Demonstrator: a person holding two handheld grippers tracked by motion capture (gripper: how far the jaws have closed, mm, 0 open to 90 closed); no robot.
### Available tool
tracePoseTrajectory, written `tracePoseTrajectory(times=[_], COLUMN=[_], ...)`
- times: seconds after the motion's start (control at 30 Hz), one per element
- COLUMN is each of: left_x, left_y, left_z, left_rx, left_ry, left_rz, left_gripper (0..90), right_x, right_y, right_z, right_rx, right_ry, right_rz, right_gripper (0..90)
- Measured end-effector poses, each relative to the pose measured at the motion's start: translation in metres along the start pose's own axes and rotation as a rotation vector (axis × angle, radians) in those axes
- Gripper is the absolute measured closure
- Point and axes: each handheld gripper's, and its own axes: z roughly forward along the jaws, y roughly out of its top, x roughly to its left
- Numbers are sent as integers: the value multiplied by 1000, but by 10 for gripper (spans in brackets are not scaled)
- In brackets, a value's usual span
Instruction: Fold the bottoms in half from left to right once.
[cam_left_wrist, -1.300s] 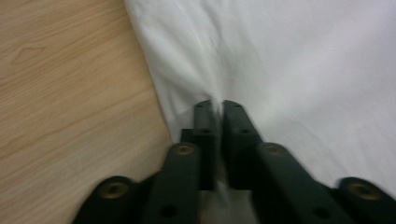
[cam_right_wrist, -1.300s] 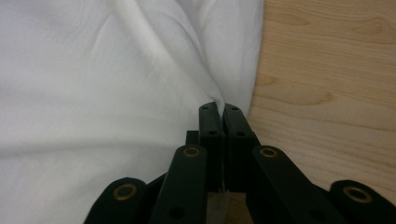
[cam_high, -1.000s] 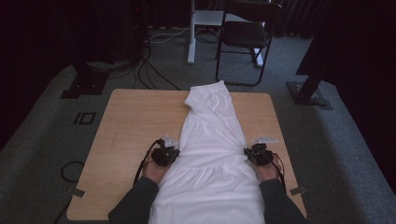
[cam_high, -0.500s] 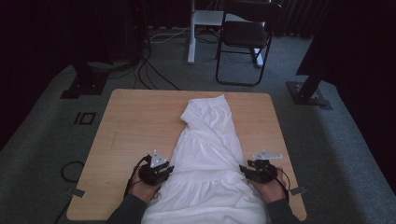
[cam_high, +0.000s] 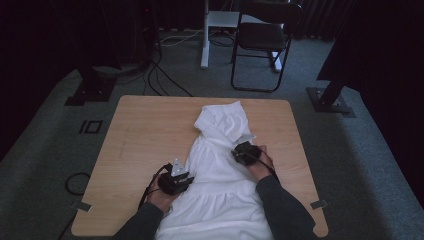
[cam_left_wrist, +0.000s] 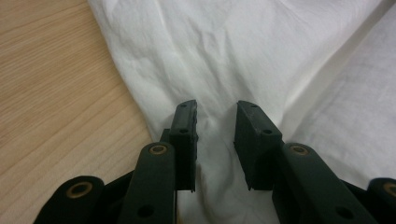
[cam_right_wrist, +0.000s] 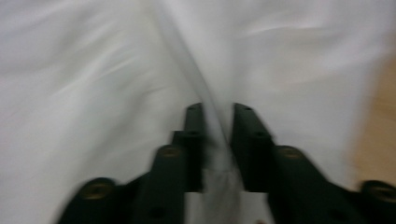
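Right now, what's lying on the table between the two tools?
Only the white dress: in the high view its cloth spans the gap from the left tool to the right tool.

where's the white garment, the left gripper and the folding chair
white garment (cam_high: 220, 175), high view, gathered middle of the cloth
left gripper (cam_high: 182, 179), high view, its jaw tips
folding chair (cam_high: 261, 42), high view, its seat

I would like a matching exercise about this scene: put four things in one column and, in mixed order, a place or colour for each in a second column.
Things:
1. white garment
2. folding chair
3. left gripper
4. wooden table

Descriptions:
A. stands on the carpet beyond the table
B. light brown, under the cloth
C. at the garment's left edge
D. lies along the table's middle, far end bunched up

Pairs: 1-D, 2-A, 3-C, 4-B
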Motion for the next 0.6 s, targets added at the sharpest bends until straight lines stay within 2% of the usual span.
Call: tracePoseTrajectory(times=[0.1,0.13,0.17,0.23,0.3,0.37,0.43,0.5,0.6], left_x=[-1,-2,-3,-5,-5,-3,1,8,18], left_y=[0,0,0,1,3,8,18,35,63], left_z=[-1,-1,-1,-1,-3,-4,-6,-6,11], left_rx=[9,10,10,21,42,47,14,-34,-58], left_ry=[5,4,1,-4,-17,-15,18,37,44], left_rz=[8,9,8,15,27,44,52,49,44], left_gripper=[721,728,731,732,730,692,626,594,583], right_x=[-40,-51,-59,-65,-62,-60,-62,-63,-62], right_y=[-5,-8,-12,-19,-26,-31,-35,-35,-34], right_z=[-16,-18,-16,-8,4,13,18,18,18], right_rx=[-97,-105,-99,-75,-54,-28,-25,-32,-22], right_ry=[-84,-93,-84,-44,-16,-4,20,26,21], right_rz=[219,265,290,295,256,260,294,304,295], right_gripper=[865,866,865,862,848,833,828,827,824])
